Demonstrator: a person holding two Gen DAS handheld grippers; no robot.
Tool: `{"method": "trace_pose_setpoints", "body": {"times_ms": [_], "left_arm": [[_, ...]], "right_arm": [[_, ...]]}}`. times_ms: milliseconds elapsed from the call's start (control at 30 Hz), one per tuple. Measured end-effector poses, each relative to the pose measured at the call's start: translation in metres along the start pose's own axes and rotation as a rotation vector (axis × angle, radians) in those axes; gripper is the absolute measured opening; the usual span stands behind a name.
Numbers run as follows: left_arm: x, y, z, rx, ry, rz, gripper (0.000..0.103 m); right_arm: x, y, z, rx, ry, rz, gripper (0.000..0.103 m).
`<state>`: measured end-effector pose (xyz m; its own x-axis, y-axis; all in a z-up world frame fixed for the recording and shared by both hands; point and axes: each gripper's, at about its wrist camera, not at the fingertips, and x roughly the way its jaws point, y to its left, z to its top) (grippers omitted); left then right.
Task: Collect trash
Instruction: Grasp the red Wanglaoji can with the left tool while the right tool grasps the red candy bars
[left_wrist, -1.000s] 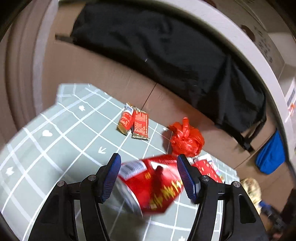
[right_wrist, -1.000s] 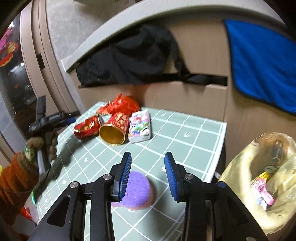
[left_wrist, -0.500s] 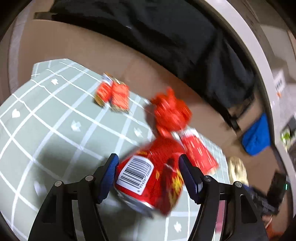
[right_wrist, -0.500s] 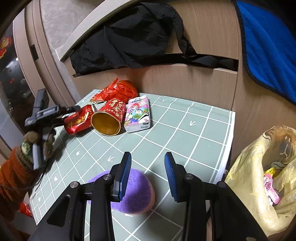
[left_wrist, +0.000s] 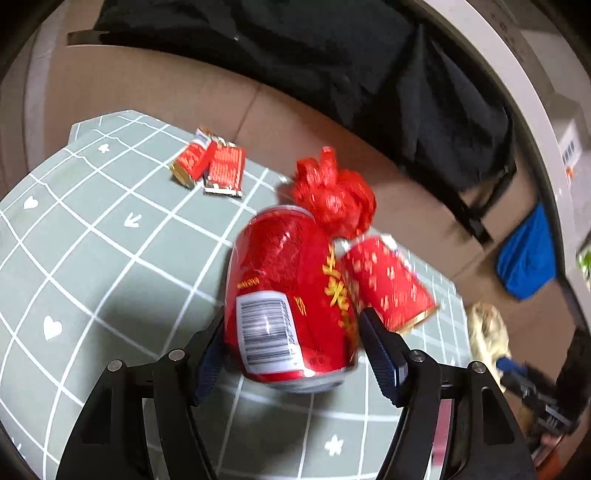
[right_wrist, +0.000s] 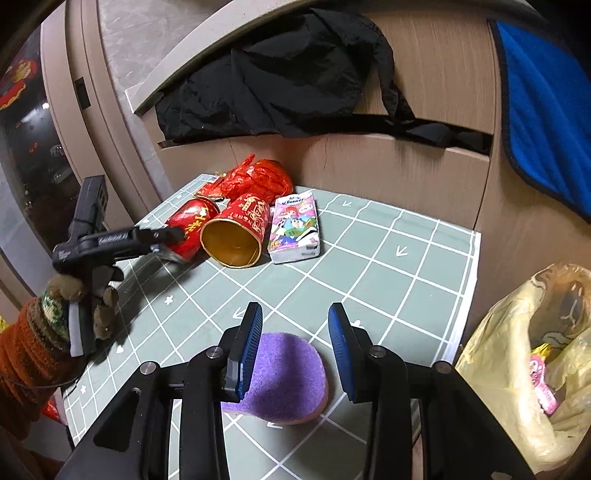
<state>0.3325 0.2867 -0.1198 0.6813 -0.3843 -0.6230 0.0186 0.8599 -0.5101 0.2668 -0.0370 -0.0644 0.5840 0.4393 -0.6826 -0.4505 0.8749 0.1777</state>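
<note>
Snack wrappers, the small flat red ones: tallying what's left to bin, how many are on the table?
2: both small red wrappers lie side by side at the table's far edge. Others may hide behind the red bag.

small table (right_wrist: 424, 236) under a grey-green cloth with white grid lines, hearts and arrows. tan wood-grain panelling (right_wrist: 436, 92) rises behind its far edge and on the right. black fabric (right_wrist: 295, 85) is draped over a pale ledge (left_wrist: 491, 62) on top of the panelling. blue cloth (right_wrist: 546, 110) hangs far right. dark glass with reflections (right_wrist: 29, 147) at far left. indoor light, dim.
</note>
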Motion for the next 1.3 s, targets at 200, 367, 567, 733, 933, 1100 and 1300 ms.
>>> {"method": "trace_pose_setpoints", "body": {"times_ms": [200,367,567,733,933,1100,1300], "left_arm": [[0.011,-0.001,0.012,-0.04,0.023,0.011,0.064],[0.002,0.004,0.008,-0.063,0.035,-0.011,0.048],[-0.065,0.019,-0.005,-0.059,-0.11,0.071,0.047],[-0.132,0.036,-0.015,-0.043,-0.288,0.251,0.046],[-0.18,0.066,-0.025,-0.062,-0.408,0.318,0.038],[-0.185,0.086,-0.025,-0.08,-0.42,0.316,0.036],[-0.183,0.112,-0.019,-0.127,-0.398,0.293,0.037]], "right_arm": [[-0.001,0.006,0.01,0.003,-0.019,0.002,0.035],[-0.001,0.034,0.03,-0.059,-0.027,0.01,0.035],[0.009,0.069,0.073,-0.102,-0.055,0.026,0.035],[0.046,0.099,0.108,-0.047,-0.049,0.125,0.035],[0.123,0.153,0.137,-0.037,-0.037,0.162,0.038],[0.204,0.201,0.15,-0.164,-0.005,0.038,0.038],[0.286,0.208,0.172,-0.188,0.059,-0.092,0.037]]}}
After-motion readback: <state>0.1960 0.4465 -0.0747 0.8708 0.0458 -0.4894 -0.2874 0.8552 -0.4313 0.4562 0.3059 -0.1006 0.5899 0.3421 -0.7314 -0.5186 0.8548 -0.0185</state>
